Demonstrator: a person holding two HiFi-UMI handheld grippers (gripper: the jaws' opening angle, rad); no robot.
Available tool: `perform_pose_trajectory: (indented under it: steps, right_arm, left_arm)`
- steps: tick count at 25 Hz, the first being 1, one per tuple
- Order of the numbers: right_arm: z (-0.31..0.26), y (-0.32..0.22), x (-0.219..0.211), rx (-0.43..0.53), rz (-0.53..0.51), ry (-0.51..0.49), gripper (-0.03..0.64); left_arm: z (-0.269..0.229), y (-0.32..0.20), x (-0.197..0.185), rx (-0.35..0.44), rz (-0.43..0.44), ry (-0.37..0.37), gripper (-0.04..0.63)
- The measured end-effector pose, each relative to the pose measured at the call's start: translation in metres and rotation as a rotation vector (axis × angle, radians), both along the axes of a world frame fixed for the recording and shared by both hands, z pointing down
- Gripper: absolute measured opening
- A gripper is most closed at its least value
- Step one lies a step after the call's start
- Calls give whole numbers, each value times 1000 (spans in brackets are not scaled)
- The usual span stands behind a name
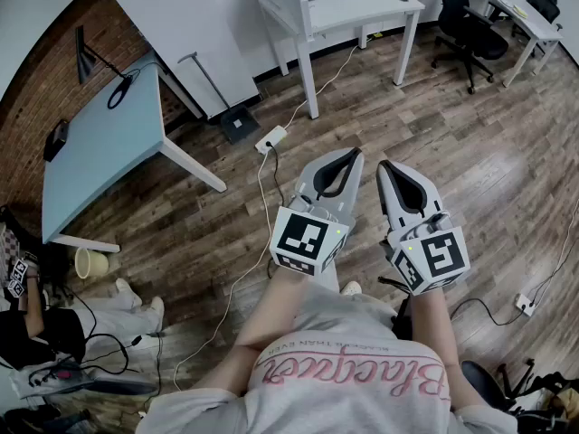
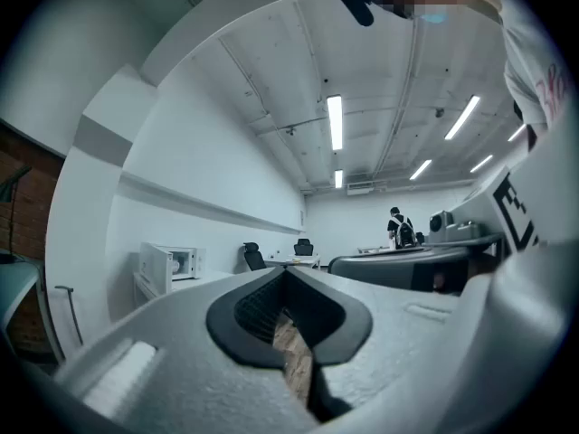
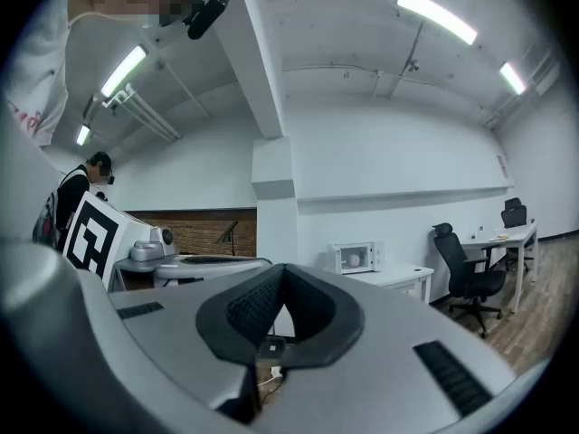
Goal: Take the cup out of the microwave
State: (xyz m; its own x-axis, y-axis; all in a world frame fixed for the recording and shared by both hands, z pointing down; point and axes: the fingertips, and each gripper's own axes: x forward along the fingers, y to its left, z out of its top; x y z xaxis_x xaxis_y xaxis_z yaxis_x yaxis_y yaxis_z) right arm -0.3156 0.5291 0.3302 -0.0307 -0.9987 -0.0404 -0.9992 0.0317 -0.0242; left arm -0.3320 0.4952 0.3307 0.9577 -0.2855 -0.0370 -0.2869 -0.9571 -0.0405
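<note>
Closed right gripper (image 3: 282,268) faces distant white microwave (image 3: 336,259) holding small pale cup (image 3: 354,260).

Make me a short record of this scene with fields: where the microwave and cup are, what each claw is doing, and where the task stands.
microwave: on the white table across the room, door looks open
cup: pale, inside the microwave
left claw: shut, nothing in it, held level
right claw: shut, nothing in it, level beside the left claw
task state: cup not yet reached; both claws well short of the microwave
</note>
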Motion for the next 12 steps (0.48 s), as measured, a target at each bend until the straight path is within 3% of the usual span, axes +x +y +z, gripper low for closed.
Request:
perform_pose_trajectory:
  steps: [12]
  right_arm:
    - [1,16,3,-5,29,14,12]
  left_arm:
    - [-3,14,0,17,-10,6,2]
